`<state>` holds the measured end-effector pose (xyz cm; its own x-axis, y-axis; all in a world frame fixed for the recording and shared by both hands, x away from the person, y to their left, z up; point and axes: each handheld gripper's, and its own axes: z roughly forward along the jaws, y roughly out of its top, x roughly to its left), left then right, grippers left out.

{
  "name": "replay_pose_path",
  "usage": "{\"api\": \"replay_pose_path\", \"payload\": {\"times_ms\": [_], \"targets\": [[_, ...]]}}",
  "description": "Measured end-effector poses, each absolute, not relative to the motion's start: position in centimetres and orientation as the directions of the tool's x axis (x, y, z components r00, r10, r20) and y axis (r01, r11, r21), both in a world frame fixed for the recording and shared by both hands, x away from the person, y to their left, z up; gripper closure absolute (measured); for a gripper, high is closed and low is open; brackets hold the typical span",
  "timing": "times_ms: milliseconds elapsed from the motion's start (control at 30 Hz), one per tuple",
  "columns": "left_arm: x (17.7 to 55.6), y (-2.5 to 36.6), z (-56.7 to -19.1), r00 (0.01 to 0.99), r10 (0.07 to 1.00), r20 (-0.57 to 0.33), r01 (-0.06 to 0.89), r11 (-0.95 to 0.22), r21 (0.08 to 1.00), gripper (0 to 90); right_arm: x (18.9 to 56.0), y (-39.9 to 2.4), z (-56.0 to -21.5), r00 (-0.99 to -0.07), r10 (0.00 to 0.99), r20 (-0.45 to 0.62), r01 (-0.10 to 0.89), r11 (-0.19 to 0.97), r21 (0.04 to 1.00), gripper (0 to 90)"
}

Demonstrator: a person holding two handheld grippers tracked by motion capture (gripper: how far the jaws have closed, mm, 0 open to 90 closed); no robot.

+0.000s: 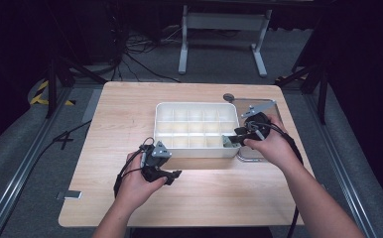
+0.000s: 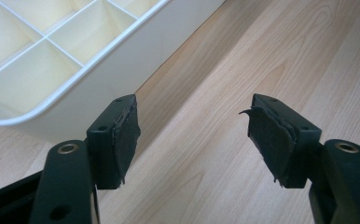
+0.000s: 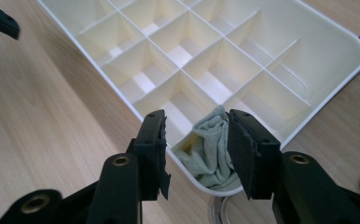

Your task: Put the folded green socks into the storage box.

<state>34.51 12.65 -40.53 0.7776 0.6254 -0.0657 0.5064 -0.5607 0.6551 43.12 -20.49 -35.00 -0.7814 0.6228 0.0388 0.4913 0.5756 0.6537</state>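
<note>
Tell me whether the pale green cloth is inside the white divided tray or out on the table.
Inside. The crumpled pale green cloth sits in a corner compartment of the white divided plastic tray, between the right gripper's parted jaws.

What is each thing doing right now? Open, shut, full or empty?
Left gripper: open, holding nothing, over the table beside the tray.
Right gripper: open, at the tray's corner above the cloth.
Divided tray: mostly empty.
Cloth: crumpled in a corner compartment.
</note>
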Motion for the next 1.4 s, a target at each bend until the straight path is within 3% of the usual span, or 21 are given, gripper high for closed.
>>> {"api": "replay_pose_path", "payload": {"times_ms": [633, 967, 1100, 1400], "targets": [[33.7, 14.4, -38.7, 0.779, 0.622, -0.074, 0.510, -0.562, 0.652, 34.2, 38.6, -22.8, -33.3, -0.852, 0.520, 0.060, 0.386, 0.547, 0.743, 51.4], [33.2, 14.8, -38.0, 0.787, 0.613, -0.069, 0.520, -0.600, 0.608, 35.9, 35.4, -23.9, -33.7, -0.870, 0.489, 0.070, 0.362, 0.535, 0.763, 36.9], [32.9, 14.8, -37.6, 0.804, 0.591, -0.063, 0.504, -0.622, 0.599, 35.9, 33.7, -24.6, -34.4, -0.875, 0.480, 0.059, 0.339, 0.521, 0.783, 35.9], [33.0, 15.4, -37.9, 0.812, 0.576, -0.096, 0.508, -0.615, 0.603, 34.1, 33.2, -25.0, -36.2, -0.890, 0.452, 0.055, 0.346, 0.593, 0.726, 33.9]]}}
